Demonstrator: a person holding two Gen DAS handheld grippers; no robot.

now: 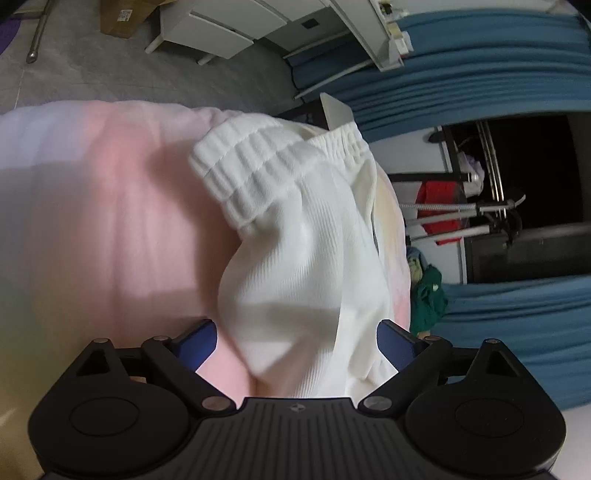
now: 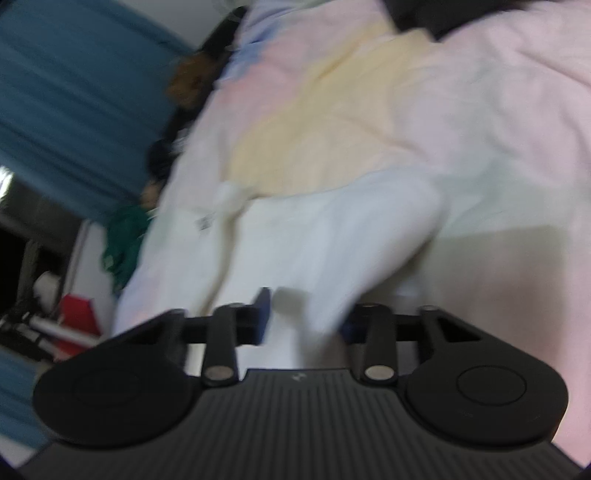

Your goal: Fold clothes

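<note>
A white ribbed garment with an elastic waistband lies bunched on a pastel pink and yellow bedsheet. My left gripper is open, its blue fingers set wide on either side of a bulging fold of the cloth. The right wrist view is blurred by motion. There the same white garment narrows to a point between the blue fingers of my right gripper, which stand close together and pinch the bunched cloth.
The bed's edge runs along blue curtains. A green cloth hangs beside the bed, and a red item and metal stands sit beyond it. White drawers and a cardboard box stand on the grey floor.
</note>
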